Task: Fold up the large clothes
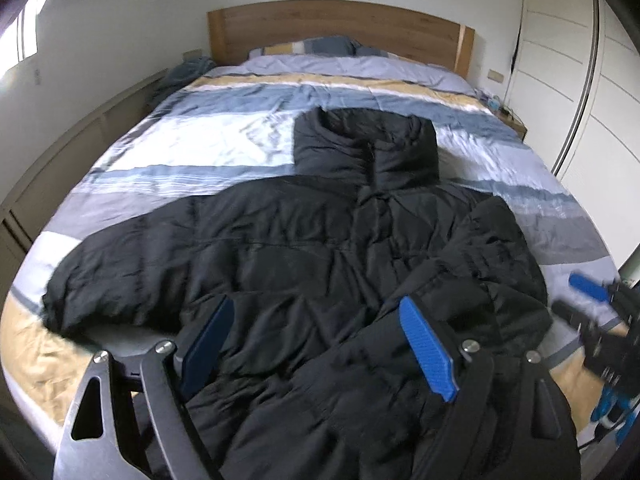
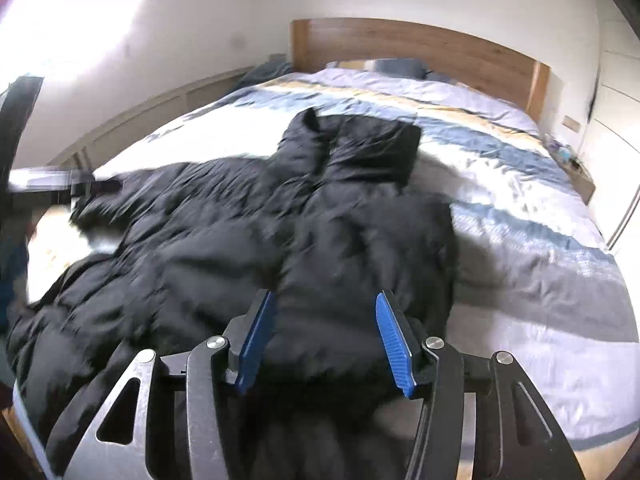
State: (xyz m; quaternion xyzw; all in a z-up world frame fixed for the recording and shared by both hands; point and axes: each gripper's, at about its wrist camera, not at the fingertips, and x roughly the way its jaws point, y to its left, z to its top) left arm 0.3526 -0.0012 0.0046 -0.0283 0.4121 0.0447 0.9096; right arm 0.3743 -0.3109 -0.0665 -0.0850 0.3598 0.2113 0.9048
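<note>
A black puffer jacket [image 1: 304, 240] lies spread on the bed, its hood [image 1: 364, 148] pointing toward the headboard. One sleeve [image 1: 104, 276] stretches out to the left. The other sleeve [image 1: 500, 256] is folded in over the body. My left gripper [image 1: 316, 304] hovers open over the jacket's lower front, with nothing pinched between its blue pads. In the right wrist view, my right gripper [image 2: 323, 296] stands open above the folded-in part of the jacket [image 2: 340, 248], its pads clear of the cloth. The right gripper [image 1: 592, 292] also shows blurred at the right edge of the left wrist view.
The bed [image 1: 224, 132] has a striped blue, white and yellow duvet, with pillows [image 1: 308, 46] against a wooden headboard [image 1: 340, 24]. A white wardrobe [image 1: 576, 80] stands to the right, with a small nightstand [image 1: 512, 120] beside it. Low shelving [image 1: 76, 136] runs along the left.
</note>
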